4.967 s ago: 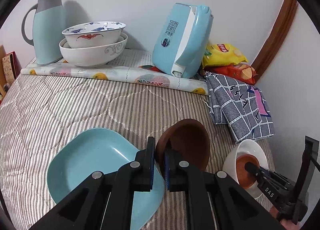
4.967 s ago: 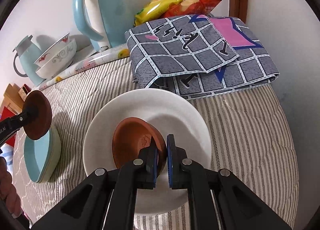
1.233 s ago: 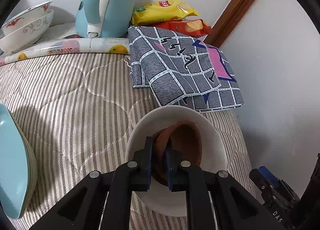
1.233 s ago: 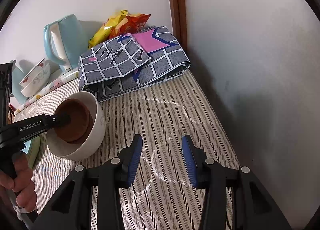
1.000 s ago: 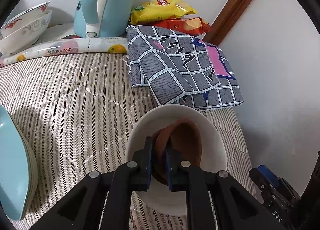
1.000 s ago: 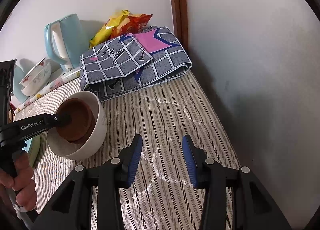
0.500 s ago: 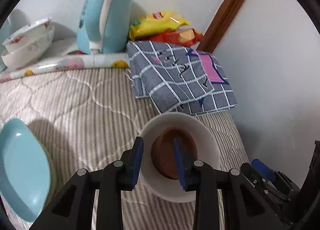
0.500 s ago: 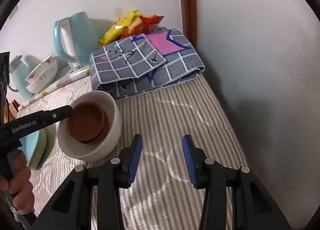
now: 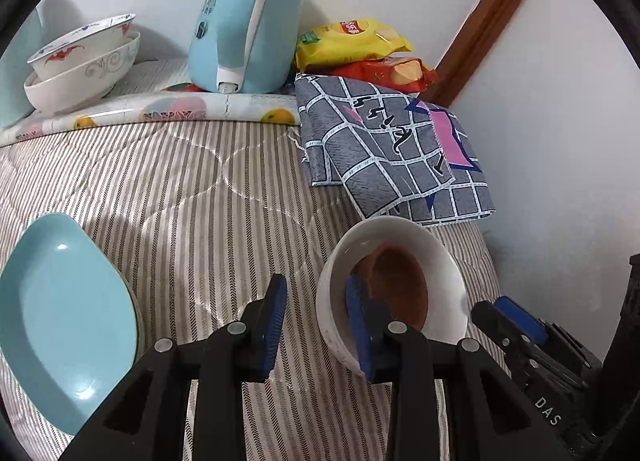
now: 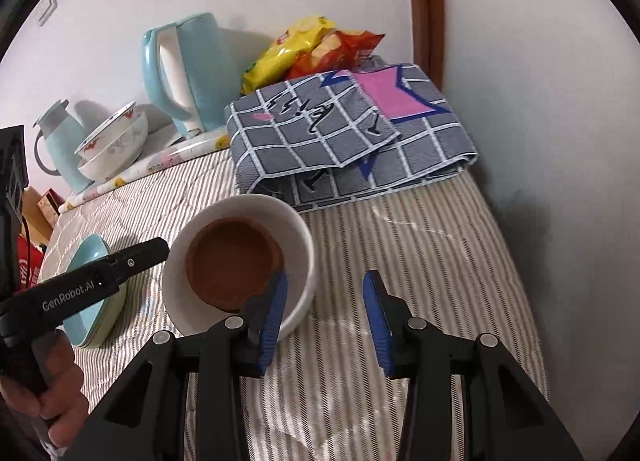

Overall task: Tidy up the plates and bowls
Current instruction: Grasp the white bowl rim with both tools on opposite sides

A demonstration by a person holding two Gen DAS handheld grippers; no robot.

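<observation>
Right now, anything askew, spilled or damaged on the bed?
Nothing spilled or broken. The brown dishes sit nested in the white bowl, slightly offset. The light blue plate lies flat on the quilt, apart from the bowl. Both grippers have open jaws.

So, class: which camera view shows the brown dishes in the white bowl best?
The right wrist view: the brown dishes show nearly whole from above inside the white bowl. In the left wrist view, the bowl's near wall and a finger of the open left tongs hide part of them.
</observation>
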